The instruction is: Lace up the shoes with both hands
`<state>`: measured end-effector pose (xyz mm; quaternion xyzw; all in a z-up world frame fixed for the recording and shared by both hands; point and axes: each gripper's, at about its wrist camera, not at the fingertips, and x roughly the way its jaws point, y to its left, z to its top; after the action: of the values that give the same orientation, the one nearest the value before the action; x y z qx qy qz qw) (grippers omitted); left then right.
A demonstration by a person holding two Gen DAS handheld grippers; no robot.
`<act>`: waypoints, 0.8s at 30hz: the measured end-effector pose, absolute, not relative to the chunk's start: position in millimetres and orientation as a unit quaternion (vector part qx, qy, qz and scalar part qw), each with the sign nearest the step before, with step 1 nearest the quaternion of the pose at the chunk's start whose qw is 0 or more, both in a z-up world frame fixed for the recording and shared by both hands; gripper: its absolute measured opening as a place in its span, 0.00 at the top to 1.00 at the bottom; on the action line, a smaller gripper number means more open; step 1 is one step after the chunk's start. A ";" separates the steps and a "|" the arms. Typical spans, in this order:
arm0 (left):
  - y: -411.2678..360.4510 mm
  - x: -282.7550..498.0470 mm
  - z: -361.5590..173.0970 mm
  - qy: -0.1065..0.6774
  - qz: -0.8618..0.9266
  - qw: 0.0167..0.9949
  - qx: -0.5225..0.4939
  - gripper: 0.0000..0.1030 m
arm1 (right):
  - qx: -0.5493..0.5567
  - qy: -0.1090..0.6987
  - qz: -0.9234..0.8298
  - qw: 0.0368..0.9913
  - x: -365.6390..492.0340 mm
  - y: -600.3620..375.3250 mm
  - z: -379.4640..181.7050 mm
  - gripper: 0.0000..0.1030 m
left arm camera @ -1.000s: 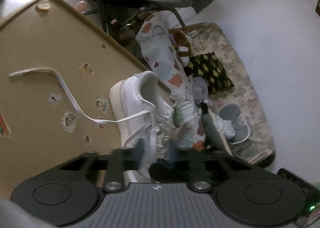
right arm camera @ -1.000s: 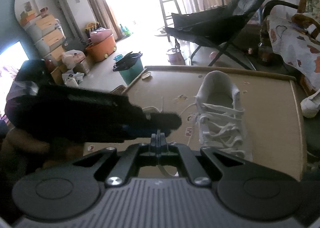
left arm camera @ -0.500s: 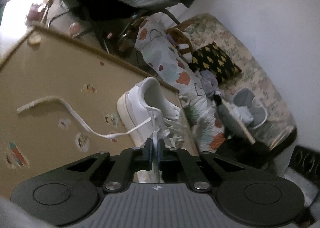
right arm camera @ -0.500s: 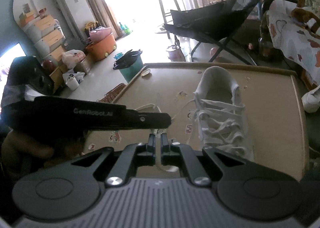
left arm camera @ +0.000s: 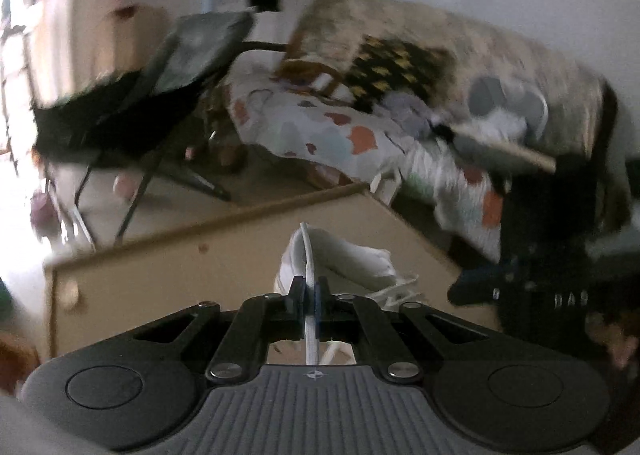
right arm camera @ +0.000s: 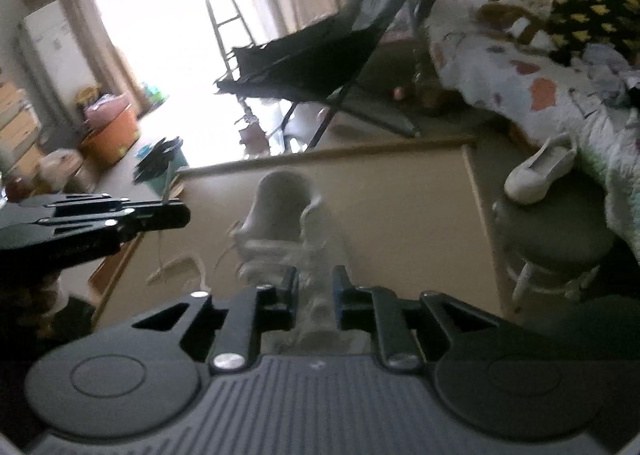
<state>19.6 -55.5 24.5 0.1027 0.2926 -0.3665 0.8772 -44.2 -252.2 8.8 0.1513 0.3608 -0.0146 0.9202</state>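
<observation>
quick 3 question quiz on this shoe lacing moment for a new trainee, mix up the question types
1. True or false: the left gripper is shut on the white shoelace.
2. Is anything pinched between the pads of the right gripper? A) a lace end B) nothing C) the shoe's tongue
3. Fill in: the white sneaker stands on the tan ___, heel away from the right wrist camera.

Key
1. True: the lace runs between its closed pads.
2. B: its jaws are opening, and only the blurred sneaker shows beyond the gap.
3. Table.
</observation>
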 end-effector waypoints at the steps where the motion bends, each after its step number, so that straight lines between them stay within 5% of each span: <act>1: -60.4 25.6 28.3 0.290 -0.374 0.872 0.123 0.96 | 0.141 0.358 -0.021 0.923 -40.0 -249.8 7.9 0.81; 15: -119.7 68.1 20.8 0.296 -0.447 0.777 0.331 0.96 | -0.009 0.372 -0.008 0.928 -5.8 -213.5 -13.7 0.80; 24: -140.8 56.6 14.8 0.241 -0.468 0.713 0.464 0.96 | 0.117 0.367 0.006 0.923 -9.2 -246.5 -15.3 0.86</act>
<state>56.6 -140.8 14.8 0.4641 0.2407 -0.4676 0.7128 -9.2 -246.5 -15.3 0.1173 0.3670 0.0059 0.9228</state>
